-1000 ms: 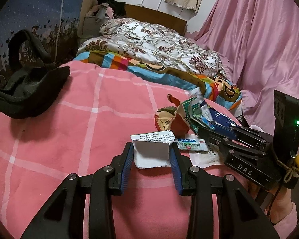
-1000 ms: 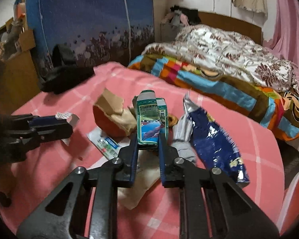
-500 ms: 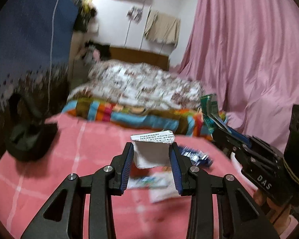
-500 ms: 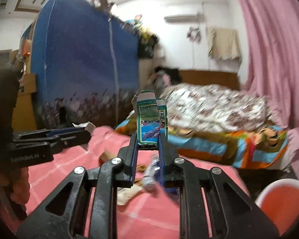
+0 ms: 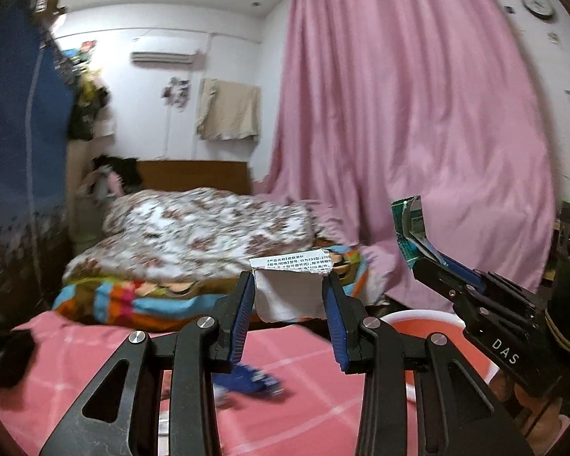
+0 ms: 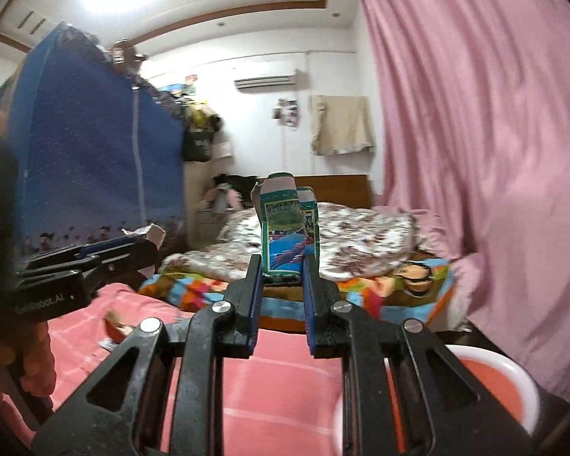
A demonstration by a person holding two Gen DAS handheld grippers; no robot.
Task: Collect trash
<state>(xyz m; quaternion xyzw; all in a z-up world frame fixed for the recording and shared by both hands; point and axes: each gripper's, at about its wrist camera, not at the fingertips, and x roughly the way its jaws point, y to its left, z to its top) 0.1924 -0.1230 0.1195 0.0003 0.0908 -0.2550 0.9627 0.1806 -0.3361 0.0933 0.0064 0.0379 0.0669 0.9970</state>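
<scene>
Lifting clear of the pink checked table [image 5: 307,387], both claws now ride well above the spot where they were working a second ago, and each one has come up with a piece of trash. Nearest the lens, the left claw [image 5: 288,296] is clamped on a torn white paper scrap [image 5: 287,290], printed strip along its top edge, pinched squarely between the blue pads. The right claw [image 6: 283,266] is shut tight on a crumpled green carton [image 6: 288,228] that stands upright out of the tips. A second ago both tools pointed down at the litter pile; now they point almost level across the room, so the pick-up looks finished and the carry is on. Just below and to the right sits the red basin [image 6: 513,387] with its white rim, close under the right claw and a little further right of the left one [image 5: 429,323] — that, by my reading, is where the trash goes. Neither piece is over it yet. Left behind on the table are a blue wrapper [image 5: 252,378] and a scrap of brown-orange packaging [image 6: 114,328], so more rounds look likely. Beyond that lie the bed with its flowered quilt [image 5: 209,228], blurred, and the pink curtain [image 5: 418,133].
</scene>
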